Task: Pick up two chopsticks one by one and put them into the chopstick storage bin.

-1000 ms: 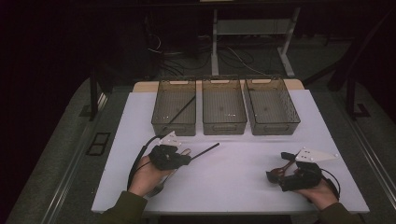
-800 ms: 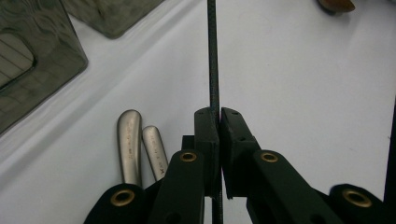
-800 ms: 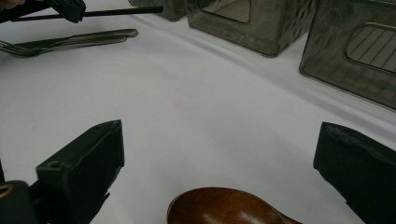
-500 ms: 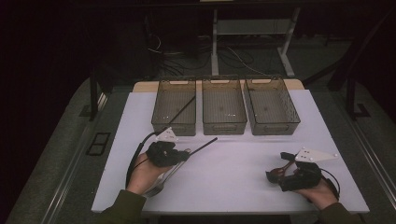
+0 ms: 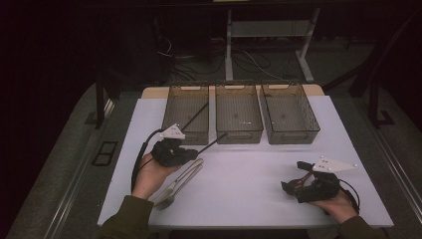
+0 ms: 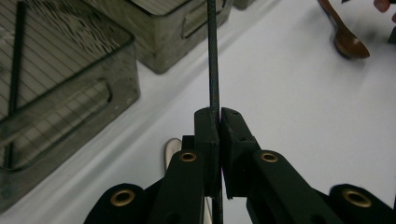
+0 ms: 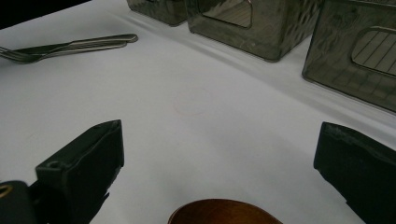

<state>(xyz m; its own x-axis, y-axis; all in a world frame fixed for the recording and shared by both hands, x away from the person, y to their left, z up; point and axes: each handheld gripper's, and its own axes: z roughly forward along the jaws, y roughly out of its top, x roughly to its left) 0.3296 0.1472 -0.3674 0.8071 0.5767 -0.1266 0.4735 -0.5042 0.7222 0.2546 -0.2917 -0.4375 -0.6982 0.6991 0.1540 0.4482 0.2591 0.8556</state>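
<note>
While two chopsticks (image 5: pixel 212 145) differ — three bins (image 5: pixel 239 113), one fork (image 5: pixel 175 186).

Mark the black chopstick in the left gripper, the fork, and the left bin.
black chopstick (image 6: pixel 213 56), left gripper view, mid-shaft above the jaws
fork (image 7: pixel 16 53), right gripper view, tines
left bin (image 5: pixel 186 137), high view, near wall

White table (image 5: pixel 259 184) — 3 bins (image 5: pixel 239 112), fork (image 5: pixel 166 200), wooden spoon (image 6: pixel 343 35).
</note>
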